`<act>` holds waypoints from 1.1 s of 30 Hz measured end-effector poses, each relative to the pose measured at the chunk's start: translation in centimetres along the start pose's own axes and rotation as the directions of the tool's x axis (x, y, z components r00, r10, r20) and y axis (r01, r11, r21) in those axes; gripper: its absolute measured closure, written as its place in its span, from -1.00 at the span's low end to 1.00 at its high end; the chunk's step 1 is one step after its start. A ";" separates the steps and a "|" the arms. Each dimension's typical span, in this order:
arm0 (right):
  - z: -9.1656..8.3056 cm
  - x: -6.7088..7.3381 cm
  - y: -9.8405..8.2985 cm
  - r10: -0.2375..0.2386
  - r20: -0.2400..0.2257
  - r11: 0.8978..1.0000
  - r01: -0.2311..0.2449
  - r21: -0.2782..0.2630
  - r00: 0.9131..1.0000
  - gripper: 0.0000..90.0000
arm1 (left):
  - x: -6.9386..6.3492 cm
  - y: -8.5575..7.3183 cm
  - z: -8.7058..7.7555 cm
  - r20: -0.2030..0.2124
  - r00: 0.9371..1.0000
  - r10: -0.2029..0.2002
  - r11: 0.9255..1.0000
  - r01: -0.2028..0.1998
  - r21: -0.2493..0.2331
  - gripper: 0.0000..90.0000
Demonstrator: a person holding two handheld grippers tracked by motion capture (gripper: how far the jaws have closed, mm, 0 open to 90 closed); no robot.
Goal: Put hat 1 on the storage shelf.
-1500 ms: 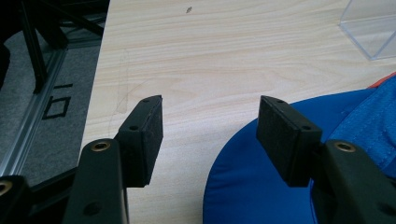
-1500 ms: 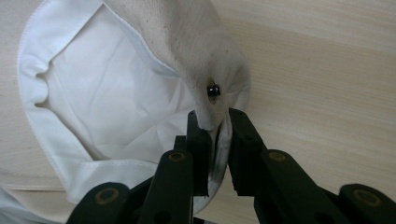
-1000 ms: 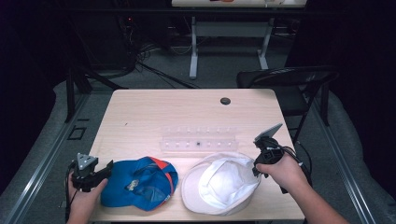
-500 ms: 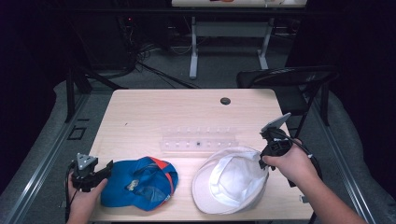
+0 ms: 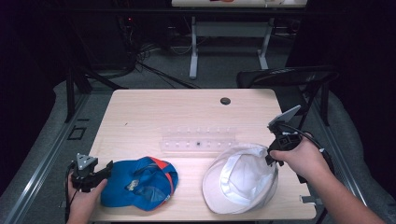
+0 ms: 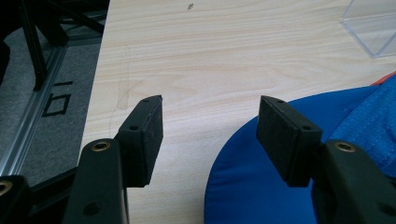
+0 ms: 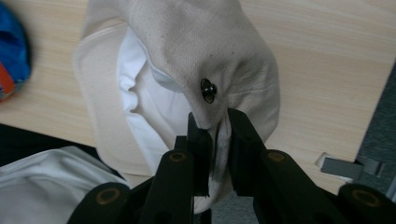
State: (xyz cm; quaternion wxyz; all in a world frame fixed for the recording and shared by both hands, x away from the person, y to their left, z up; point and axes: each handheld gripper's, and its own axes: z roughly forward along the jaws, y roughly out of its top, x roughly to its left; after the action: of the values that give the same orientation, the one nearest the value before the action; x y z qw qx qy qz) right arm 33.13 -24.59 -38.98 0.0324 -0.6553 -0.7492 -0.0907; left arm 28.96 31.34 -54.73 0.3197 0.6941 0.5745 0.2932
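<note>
Evidently the right gripper (image 7: 215, 122) is pinching the white cap's (image 5: 243, 179) edge to lift it, while the left gripper (image 6: 210, 121) is waiting wide open, holding nothing, beside the blue cap (image 5: 140, 182).

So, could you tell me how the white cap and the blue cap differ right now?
The white cap is pinched by the right gripper and lifted at one edge; the blue cap lies flat, with the left gripper open beside its brim. The white one is plain; the blue one has orange trim. Both sit on the table.
</note>
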 end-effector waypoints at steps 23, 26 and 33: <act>-3.2 1.4 0.2 0.034 -0.463 0.999 -0.024 0.029 0.886 0.80 | 0.0 0.0 -0.1 0.006 1.000 0.000 1.000 0.000 -0.013 -0.08; -3.2 1.6 0.2 0.040 -0.496 0.999 -0.031 0.026 0.867 0.80 | 0.0 0.0 0.0 0.007 1.000 0.001 1.000 -0.001 -0.010 -0.08; -3.9 2.0 0.2 0.055 -0.551 0.998 -0.067 -0.002 0.833 0.80 | -0.1 0.0 -0.1 0.004 1.000 0.005 1.000 -0.005 -0.010 -0.08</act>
State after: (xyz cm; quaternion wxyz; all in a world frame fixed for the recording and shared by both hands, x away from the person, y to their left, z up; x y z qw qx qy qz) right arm 32.77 -23.28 -34.78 0.2422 -0.6254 -0.6861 -0.2819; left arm 28.89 31.26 -54.71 0.3238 0.6945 0.5704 0.2956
